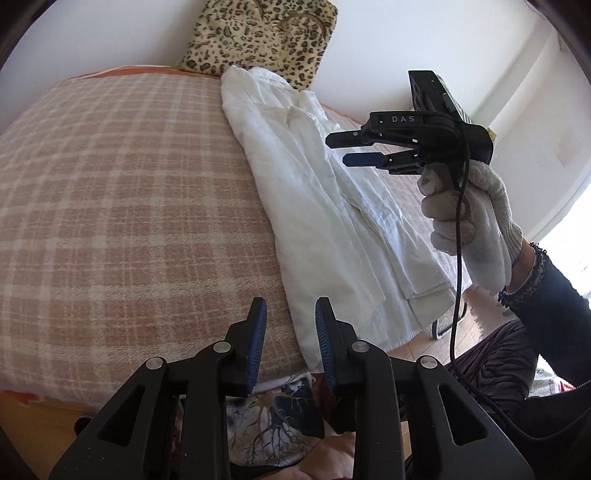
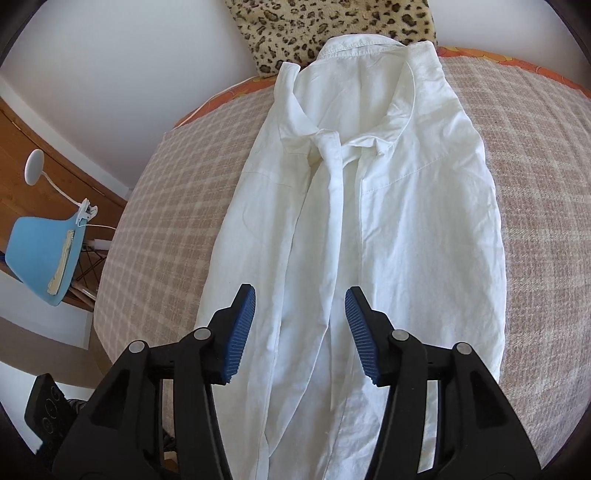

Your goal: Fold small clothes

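A white collared shirt (image 2: 388, 229) lies flat and lengthwise on the checked bed cover (image 2: 546, 258), collar at the far end, sides folded in. It also shows in the left wrist view (image 1: 325, 214). My right gripper (image 2: 300, 299) is open and empty, hovering above the shirt's lower half; in the left wrist view it (image 1: 338, 149) is held in a gloved hand above the shirt. My left gripper (image 1: 290, 308) is open and empty, above the cover near the front edge, just left of the shirt's hem.
A leopard-print cushion (image 1: 258, 33) leans on the white wall behind the shirt's collar. A blue chair (image 2: 44, 251) with a clip lamp (image 2: 35, 166) stands left of the bed by a wooden panel. The checked cover (image 1: 110, 203) stretches wide to the shirt's left.
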